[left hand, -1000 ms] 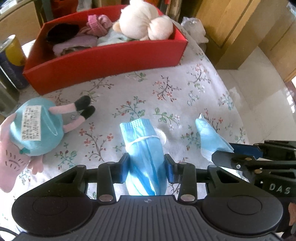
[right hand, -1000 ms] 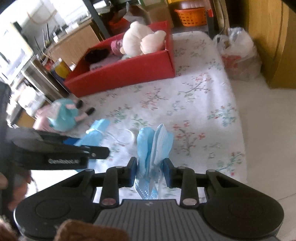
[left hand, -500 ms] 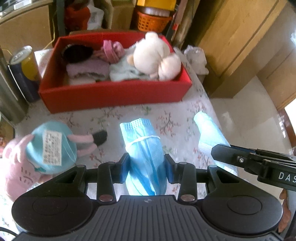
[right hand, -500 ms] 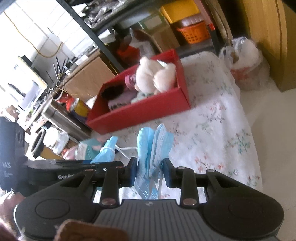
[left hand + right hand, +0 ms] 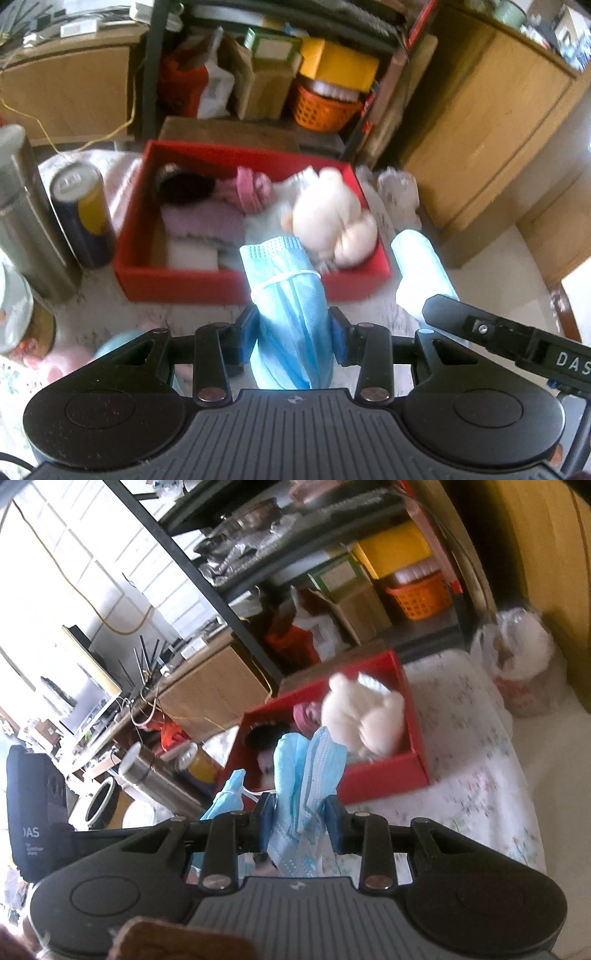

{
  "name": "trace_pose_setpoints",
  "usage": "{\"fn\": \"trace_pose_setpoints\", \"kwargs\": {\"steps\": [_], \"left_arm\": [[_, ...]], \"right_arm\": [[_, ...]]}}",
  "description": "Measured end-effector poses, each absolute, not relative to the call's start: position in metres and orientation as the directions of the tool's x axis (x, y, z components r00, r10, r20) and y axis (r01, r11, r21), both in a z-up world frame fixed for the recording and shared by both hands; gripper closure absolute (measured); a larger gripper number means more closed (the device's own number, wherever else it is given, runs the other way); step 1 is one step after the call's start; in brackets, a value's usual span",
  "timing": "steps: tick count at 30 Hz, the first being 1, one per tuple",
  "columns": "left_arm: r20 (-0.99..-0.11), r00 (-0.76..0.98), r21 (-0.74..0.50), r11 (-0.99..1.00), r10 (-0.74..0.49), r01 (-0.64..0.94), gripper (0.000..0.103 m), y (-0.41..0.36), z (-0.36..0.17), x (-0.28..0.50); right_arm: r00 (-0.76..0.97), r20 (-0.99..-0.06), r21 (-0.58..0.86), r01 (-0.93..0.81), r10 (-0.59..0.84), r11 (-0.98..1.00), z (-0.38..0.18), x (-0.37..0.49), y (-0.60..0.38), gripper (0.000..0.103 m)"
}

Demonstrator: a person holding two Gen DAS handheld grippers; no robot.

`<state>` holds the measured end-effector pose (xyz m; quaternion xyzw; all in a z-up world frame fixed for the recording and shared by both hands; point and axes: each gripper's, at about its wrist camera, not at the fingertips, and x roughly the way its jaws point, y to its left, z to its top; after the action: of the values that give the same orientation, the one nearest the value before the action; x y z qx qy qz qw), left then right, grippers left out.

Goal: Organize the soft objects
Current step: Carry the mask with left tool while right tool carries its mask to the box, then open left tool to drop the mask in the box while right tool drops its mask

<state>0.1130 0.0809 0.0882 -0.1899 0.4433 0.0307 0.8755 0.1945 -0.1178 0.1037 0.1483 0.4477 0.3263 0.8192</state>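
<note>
Floral tablecloth [image 5: 480, 775] covers the table, blurry in both views. Red box [image 5: 177, 280] sits on it at the far side, already holding a cream plush toy [image 5: 332, 218], a pink knit item [image 5: 251, 188], a lilac folded cloth [image 5: 203, 221] and something dark [image 5: 184, 184]. Steel flask [image 5: 22, 221] and a blue-yellow can [image 5: 81, 214] stand left of the box. Your left gripper [image 5: 291, 332] is clamped on a rolled blue mask [image 5: 288, 295], held up in front of the box's near wall. Your right gripper [image 5: 299, 816] is clamped tight on a second blue mask [image 5: 306, 771], a folded bunch, held above the cloth before the box.
</note>
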Motion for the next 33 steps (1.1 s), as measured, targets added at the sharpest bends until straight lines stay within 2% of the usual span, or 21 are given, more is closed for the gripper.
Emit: {"fn": "trace_pose_setpoints", "kwargs": {"steps": [11,33], "left_arm": [[-0.759,0.649,-0.311,0.906,-0.055,-0.286,0.061,0.118,0.102,0.144],[-0.770,0.637,-0.286,0.878,0.027,-0.383,0.057,0.155,0.088,0.190]], "right_arm": [[0.412,-0.614,0.533,-0.413,0.673,0.739,0.111,0.240,-0.084,0.100],[0.450,-0.620,0.514,-0.387,0.643,0.765,0.102,0.316,-0.048,0.100]]}}
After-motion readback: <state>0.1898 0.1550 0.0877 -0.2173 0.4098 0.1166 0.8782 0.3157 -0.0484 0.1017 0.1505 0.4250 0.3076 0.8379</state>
